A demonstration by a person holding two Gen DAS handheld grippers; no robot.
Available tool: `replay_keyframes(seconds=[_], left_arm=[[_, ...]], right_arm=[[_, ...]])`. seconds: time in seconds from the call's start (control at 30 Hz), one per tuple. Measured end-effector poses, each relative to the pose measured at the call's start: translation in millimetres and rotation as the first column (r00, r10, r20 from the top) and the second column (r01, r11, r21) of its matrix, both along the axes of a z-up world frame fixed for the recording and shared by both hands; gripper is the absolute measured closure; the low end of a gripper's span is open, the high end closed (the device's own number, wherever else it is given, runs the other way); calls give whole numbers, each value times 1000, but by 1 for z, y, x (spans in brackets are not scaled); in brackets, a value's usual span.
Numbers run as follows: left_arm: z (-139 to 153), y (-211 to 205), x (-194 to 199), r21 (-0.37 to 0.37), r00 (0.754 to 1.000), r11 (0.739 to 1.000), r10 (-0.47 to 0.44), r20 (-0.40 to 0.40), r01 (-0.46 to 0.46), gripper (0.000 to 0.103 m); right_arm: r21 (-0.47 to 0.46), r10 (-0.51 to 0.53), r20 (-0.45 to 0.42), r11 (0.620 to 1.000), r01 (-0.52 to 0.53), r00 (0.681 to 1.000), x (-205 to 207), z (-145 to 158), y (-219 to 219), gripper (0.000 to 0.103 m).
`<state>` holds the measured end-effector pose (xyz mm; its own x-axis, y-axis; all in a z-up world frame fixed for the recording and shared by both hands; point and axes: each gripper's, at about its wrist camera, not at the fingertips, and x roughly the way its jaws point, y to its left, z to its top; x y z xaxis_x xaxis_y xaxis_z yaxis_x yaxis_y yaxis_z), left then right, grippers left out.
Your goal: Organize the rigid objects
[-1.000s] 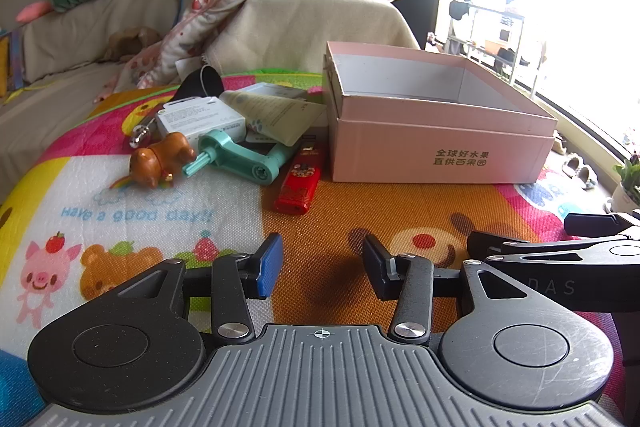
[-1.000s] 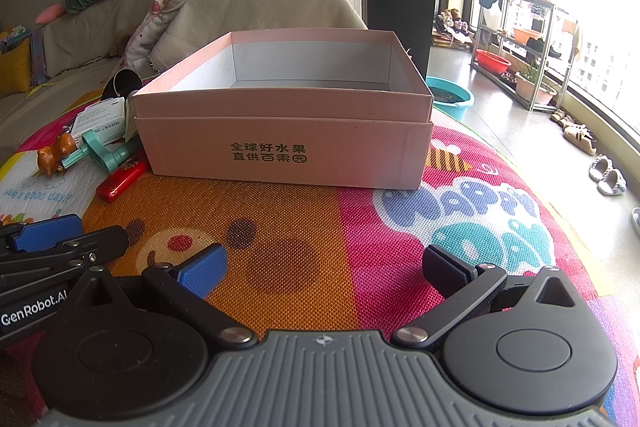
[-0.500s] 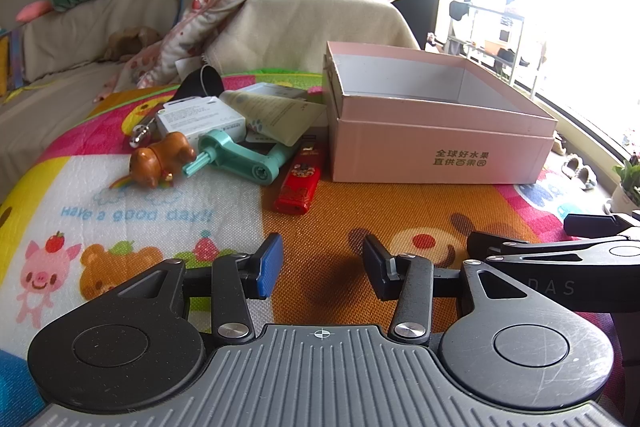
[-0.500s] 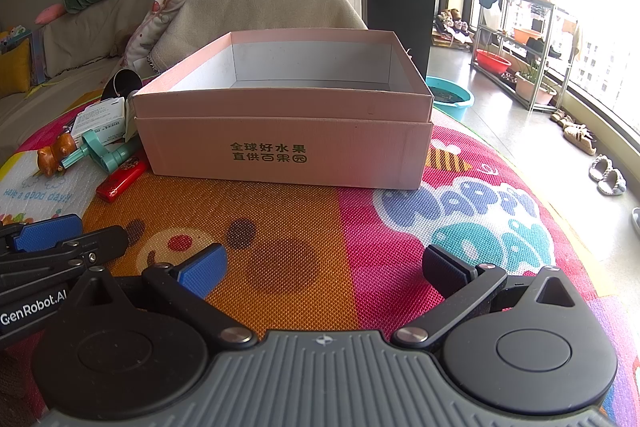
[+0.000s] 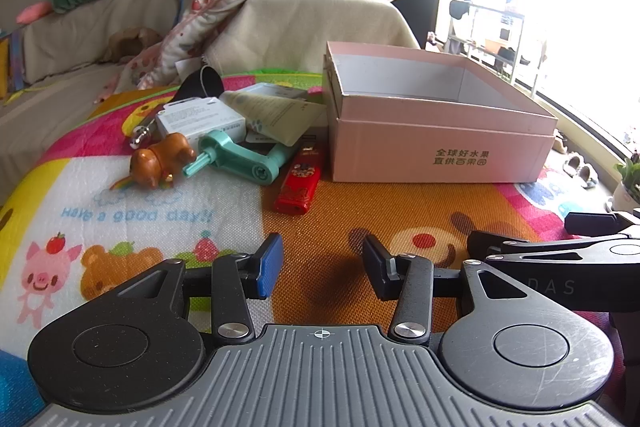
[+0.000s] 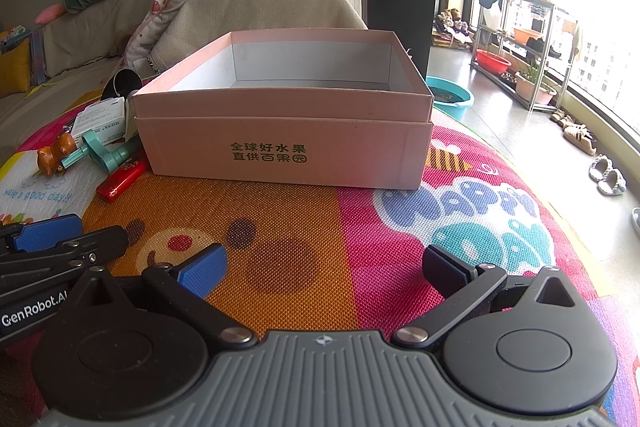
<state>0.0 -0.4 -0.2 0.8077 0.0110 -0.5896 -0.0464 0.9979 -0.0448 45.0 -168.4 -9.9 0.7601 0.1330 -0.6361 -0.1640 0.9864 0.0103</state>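
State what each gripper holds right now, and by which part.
Nothing is held. The left gripper and right gripper both stand open over the colourful cartoon play mat, with only mat between their blue pads.

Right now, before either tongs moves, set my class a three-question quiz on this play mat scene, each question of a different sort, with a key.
1. True or false: the pink box already holds a toy.
2. Which thing lies nearest the left tongs?
A. the red lighter
B. the brown toy dog
C. the white carton
3. Fill in: both the left tongs and the right tongs are ____, with nothing between them.

Key:
1. False. As far as can be seen, the box is empty.
2. A.
3. Open.
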Motion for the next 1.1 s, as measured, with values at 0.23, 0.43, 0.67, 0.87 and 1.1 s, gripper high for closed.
replay_keyframes(seconds=[0.23,0.43,0.67,0.87,1.1], left_arm=[[0,0,0,13,1000,1000,0,0,0,53],[2,-6,0,20,1000,1000,1,0,-1,53],[2,-6,0,20,1000,1000,0,0,0,53],[1,-5,1,16,1000,1000,1,0,-1,53],[0,-2,0,17,1000,1000,0,0,0,54]], right_arm=[[-1,0,0,1000,0,1000,0,0,0,0],[-1,0,0,1000,0,1000,0,0,0,0],[0,0,0,1000,0,1000,0,1,0,0],[14,0,-2,1000,0,1000,0,1,-1,0],[-1,19,-28,1000,-20,999,4,3,-1,0]])
